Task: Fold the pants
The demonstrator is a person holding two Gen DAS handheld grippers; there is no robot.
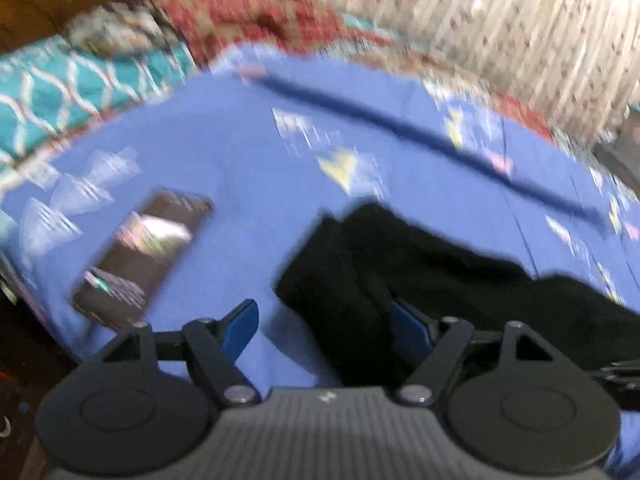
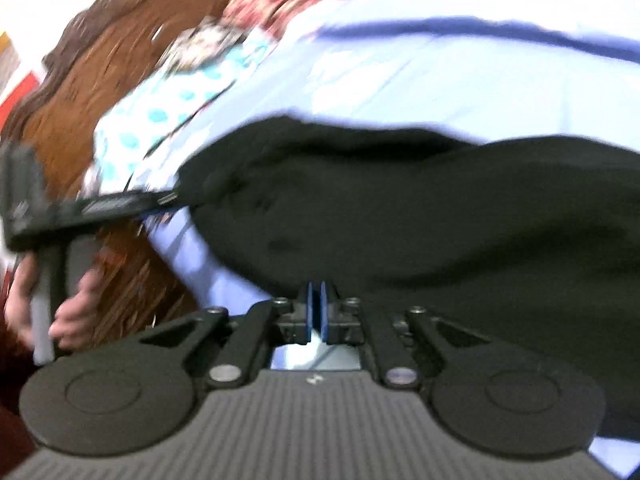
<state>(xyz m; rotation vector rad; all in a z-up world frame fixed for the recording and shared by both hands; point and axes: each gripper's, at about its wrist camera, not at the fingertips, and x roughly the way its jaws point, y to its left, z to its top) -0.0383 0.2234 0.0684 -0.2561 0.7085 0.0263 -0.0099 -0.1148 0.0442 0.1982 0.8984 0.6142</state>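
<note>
The black pants (image 1: 400,264) lie bunched on a blue bedsheet (image 1: 224,152). My left gripper (image 1: 324,316) is open, its jaws wide apart, with the near edge of the pants between and over its right finger. In the right wrist view the pants (image 2: 420,208) fill the middle. My right gripper (image 2: 318,304) has its blue pads pressed together at the pants' near edge; whether cloth is pinched between them is unclear. The left gripper (image 2: 168,200) shows at the left of that view, held by a hand, touching the pants' corner. Both views are blurred.
A dark phone (image 1: 140,260) lies on the sheet left of the pants. A teal patterned cloth (image 1: 80,88) and a red patterned blanket (image 1: 248,16) lie at the far side. A brown wooden surface (image 2: 100,80) stands at the left.
</note>
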